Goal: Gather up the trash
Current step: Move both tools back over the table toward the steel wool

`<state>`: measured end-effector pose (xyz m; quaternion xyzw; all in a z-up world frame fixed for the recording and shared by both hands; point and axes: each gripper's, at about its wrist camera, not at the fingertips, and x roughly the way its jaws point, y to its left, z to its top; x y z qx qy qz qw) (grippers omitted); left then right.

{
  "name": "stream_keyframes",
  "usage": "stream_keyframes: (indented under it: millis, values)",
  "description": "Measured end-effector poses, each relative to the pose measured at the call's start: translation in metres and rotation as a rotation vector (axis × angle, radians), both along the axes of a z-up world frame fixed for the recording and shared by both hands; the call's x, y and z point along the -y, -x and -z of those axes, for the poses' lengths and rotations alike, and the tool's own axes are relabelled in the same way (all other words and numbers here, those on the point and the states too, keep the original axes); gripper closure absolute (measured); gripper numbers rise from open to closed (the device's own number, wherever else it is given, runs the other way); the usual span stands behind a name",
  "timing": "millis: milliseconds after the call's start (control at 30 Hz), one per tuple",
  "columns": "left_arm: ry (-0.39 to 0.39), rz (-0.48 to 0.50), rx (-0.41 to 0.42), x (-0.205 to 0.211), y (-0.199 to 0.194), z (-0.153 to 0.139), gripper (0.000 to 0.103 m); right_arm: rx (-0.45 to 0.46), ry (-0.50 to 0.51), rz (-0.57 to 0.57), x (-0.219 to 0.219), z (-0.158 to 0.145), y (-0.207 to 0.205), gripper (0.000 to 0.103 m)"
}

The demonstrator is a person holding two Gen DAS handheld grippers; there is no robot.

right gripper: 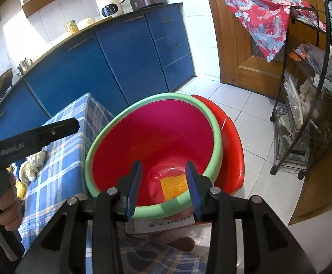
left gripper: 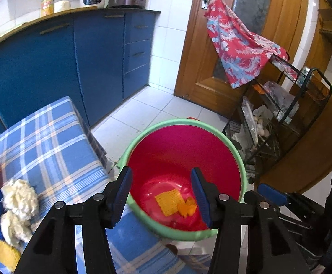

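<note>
Left gripper [left gripper: 161, 191] and right gripper [right gripper: 163, 188] over red bucket [left gripper: 211, 137], fingers apart, nothing held. Yellow scraps [left gripper: 168, 202] on bucket bottom. White wads [left gripper: 20, 197] at tablecloth [left gripper: 58, 141] edge.

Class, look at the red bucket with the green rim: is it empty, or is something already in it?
Not empty. The red bucket holds a yellow waffle-textured piece and an orange scrap on its bottom; otherwise it is mostly bare.

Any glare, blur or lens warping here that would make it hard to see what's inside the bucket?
Left wrist view: heavy fisheye bending at the cabinets; a bright sheen on the bucket floor, yet the yellow scraps read clearly. Right wrist view: same warping, the scrap looks softer, partly hidden by the tongs' right finger.
</note>
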<state>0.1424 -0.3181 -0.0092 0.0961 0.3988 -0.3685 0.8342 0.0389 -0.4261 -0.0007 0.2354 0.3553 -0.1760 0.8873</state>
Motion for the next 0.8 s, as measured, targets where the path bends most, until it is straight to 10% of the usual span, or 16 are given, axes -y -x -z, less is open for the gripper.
stream_keyframes:
  millis: [800]
  values:
    - [0.03, -0.253, 0.034, -0.155, 0.04, -0.041, 0.043, 0.074, 0.008, -0.172, -0.093, -0.047, -0.004, 0.051]
